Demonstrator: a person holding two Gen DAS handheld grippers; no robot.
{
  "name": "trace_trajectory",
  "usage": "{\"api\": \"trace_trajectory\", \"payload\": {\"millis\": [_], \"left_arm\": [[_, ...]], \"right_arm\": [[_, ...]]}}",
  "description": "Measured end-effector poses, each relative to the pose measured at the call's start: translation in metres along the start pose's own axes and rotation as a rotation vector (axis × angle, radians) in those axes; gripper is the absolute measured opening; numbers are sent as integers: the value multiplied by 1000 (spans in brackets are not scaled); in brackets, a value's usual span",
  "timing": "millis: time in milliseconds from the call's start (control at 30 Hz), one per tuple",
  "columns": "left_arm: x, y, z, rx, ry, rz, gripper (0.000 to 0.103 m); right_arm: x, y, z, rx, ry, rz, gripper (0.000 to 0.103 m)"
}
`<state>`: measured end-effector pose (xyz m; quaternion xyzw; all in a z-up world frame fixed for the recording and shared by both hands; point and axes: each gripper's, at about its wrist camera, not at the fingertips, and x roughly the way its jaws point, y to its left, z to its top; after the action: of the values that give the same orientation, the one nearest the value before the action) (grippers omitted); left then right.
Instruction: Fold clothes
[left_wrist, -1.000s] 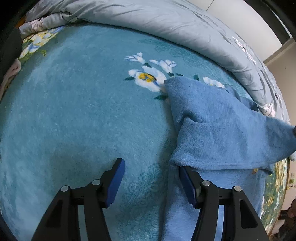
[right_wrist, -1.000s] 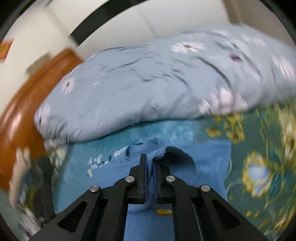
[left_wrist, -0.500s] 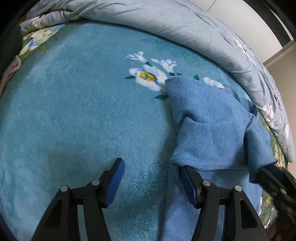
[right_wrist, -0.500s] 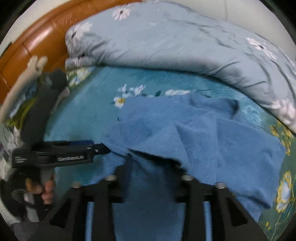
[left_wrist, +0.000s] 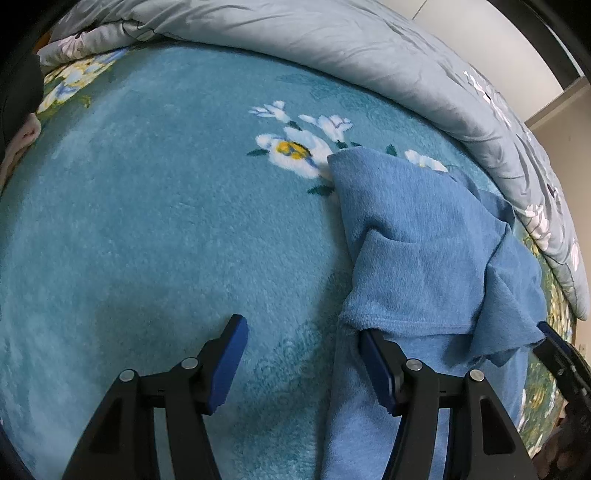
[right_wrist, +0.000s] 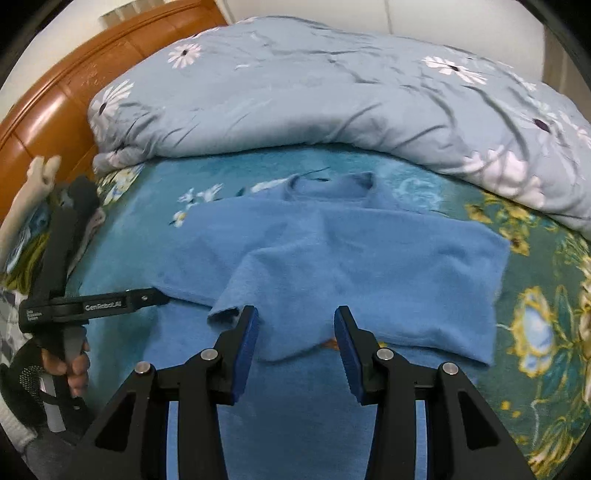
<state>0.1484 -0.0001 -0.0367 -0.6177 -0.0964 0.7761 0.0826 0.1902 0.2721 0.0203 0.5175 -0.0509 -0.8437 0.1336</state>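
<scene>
Left wrist view: the left gripper (left_wrist: 299, 354) points down at a teal plush blanket (left_wrist: 147, 240), fingers spread wide with only blanket pile between them. Its right finger (left_wrist: 376, 363) sits at the hem of a blue fleece garment (left_wrist: 424, 251); whether the pad touches the cloth is hard to say. The garment lies from about 12 to 5 o'clock, its long axis running from the near edge toward a white flower print (left_wrist: 295, 151) at 12. A folded-over flap crosses it, its hem level just above the finger. Open blanket fills the whole span from 7 to 11 o'clock. A grey quilt (left_wrist: 332, 40) bounds the far side from 11 round to 3. At 4 o'clock a dark finger of the other tool shows at the flap's corner.

Right wrist view: the right gripper (right_wrist: 295, 328) has just been opening, and its fingers now stand moderately apart, pressing on nothing. The garment (right_wrist: 369, 266) lies flat ahead, neck opening toward 12 o'clock, long axis running near to far. A loose flap corner lies just ahead of the left finger (right_wrist: 245, 339). The quilt (right_wrist: 314, 92) closes off 10 to 2 o'clock, with a wooden headboard (right_wrist: 55, 110) at 10. Free blanket with yellow flowers lies at 3 to 4. At 8 o'clock a hand (right_wrist: 74, 365) holds the left tool's handle.
</scene>
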Motion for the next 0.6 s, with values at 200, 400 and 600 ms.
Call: {"api": "trace_trajectory", "payload": {"millis": [200,400,600], "left_arm": [[1,0,-1,-1,1,1,66],[1,-1,-2,10,3,6,68],[0,-1,-3,12,4,8,69]], "right_arm": [[15,26,-1,-65,33,26,44],[31,54,-16,-206,127,64,44],[36,56,-23,-336,125,-58,44]]}}
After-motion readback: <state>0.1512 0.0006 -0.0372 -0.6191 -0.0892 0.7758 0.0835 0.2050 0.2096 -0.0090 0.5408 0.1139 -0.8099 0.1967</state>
